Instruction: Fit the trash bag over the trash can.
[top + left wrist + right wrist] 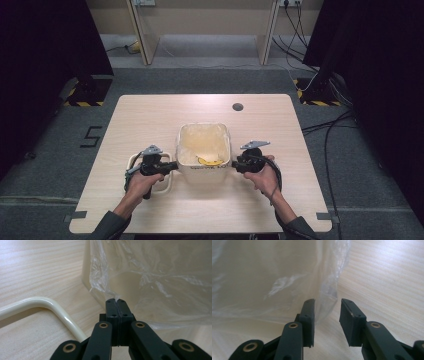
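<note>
Left tool (116, 300) is clamped on a corner of the clear plastic liner (160, 280), right tool (325, 305) gaping just beside its other side. Liner's thin, crinkly and slippery, so I'd pinch the loose hem. It's draped over the cream bin (204, 170) mid-worktop (150, 115).

The cream bin (204, 150) with its plastic liner (155, 277) blocks the table (150, 115) middle between both hands; the loose handle ring (47, 305) (cream too) crowds the left gripper (172, 165). Far half lies open.
</note>
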Demonstrator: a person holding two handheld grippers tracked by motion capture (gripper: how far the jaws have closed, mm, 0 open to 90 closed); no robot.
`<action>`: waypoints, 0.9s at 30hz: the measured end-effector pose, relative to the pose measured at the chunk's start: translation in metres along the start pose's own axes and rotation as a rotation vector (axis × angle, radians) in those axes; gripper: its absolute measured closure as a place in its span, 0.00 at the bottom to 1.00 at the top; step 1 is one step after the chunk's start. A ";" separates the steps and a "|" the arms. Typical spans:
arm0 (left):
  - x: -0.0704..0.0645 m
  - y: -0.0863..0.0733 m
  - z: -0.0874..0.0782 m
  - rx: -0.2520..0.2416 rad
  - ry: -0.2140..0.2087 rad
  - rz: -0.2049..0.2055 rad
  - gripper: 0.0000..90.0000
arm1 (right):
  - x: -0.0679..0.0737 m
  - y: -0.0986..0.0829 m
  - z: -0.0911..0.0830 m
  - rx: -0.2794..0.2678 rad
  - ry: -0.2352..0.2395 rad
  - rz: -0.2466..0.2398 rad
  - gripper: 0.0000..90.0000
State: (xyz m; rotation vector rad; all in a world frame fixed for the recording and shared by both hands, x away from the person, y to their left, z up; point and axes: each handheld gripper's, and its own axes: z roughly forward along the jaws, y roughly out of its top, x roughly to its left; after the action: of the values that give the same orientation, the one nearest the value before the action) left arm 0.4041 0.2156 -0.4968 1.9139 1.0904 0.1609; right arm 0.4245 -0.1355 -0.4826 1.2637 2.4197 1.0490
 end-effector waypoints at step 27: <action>0.001 0.002 0.015 0.024 0.035 0.006 0.88 | -0.015 0.019 0.019 -0.059 -0.074 0.021 0.56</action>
State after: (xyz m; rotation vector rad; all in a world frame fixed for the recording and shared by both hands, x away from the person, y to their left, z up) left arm 0.4134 0.2058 -0.5043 1.9427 1.1146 0.1857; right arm 0.4549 -0.1311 -0.4854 1.2879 2.3083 1.0524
